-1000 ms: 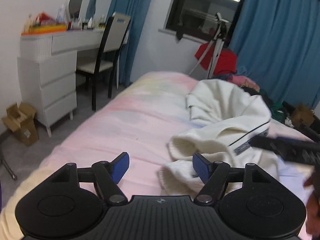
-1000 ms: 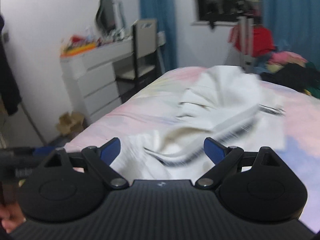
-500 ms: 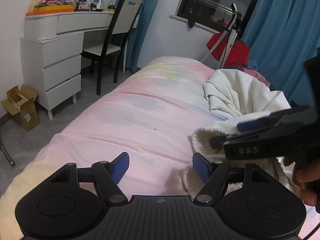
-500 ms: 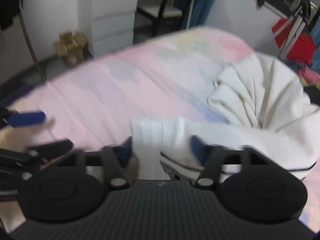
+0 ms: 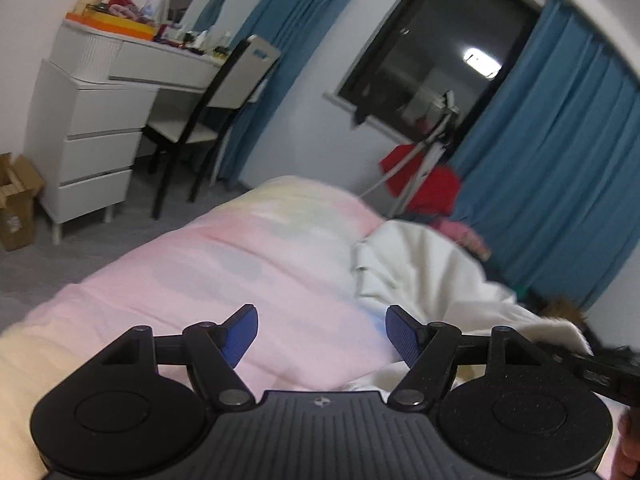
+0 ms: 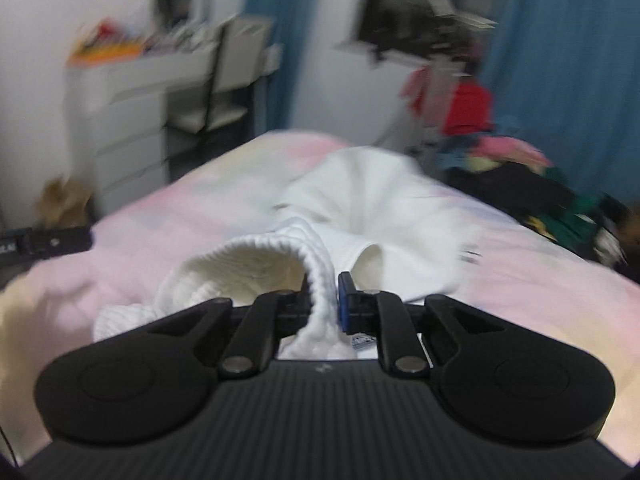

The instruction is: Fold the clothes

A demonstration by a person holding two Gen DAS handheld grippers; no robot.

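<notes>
A crumpled white knit sweater (image 6: 360, 204) lies on the pink bed (image 6: 168, 216); it also shows in the left wrist view (image 5: 424, 268) at the right. My right gripper (image 6: 324, 300) is shut on the sweater's ribbed hem (image 6: 320, 280) and holds it lifted off the bed. My left gripper (image 5: 322, 332) is open and empty above bare pink bedding (image 5: 256, 272), left of the sweater. The right gripper's body (image 5: 600, 372) shows at the lower right of the left wrist view.
A white dresser (image 5: 92, 128) and a chair (image 5: 216, 92) stand left of the bed. A cardboard box (image 5: 16, 208) sits on the floor. A pile of coloured clothes (image 6: 520, 176) lies at the bed's far right, by blue curtains (image 5: 560, 152).
My right gripper has closed on the sweater's ribbed hem and lifted it. My left gripper has stayed open and tilted up, drawing away from the sweater.
</notes>
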